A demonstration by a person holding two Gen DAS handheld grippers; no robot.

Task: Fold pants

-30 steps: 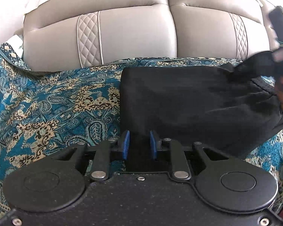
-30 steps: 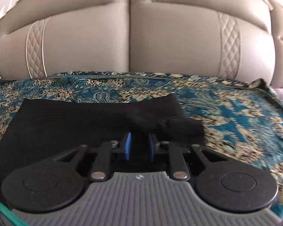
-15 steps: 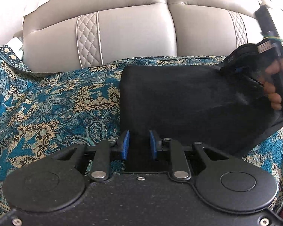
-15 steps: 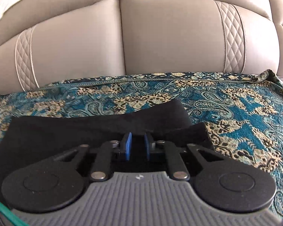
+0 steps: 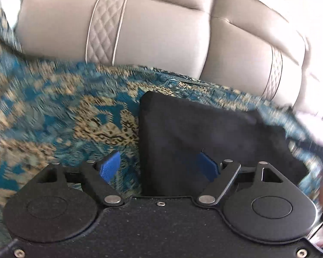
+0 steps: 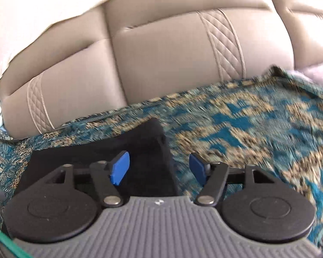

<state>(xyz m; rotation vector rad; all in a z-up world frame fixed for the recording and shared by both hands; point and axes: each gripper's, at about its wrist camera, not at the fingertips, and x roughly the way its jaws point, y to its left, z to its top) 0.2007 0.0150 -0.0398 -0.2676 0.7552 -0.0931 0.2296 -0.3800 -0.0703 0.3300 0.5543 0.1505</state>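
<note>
Both grippers spread over the black pants on the sofa.

The pants lie folded into a flat dark block on a teal and gold patterned throw that covers the seat of a grey sofa, just in front of the backrest. The left gripper hangs over the block's left edge, its jaws opening, with that edge of the cloth below the gap and the blue pads not pressing on it. The right gripper sits over the right end of the pants, its jaws opening too, the cloth's end between them but untouched. Much of the throw is blurred in both views.
</note>
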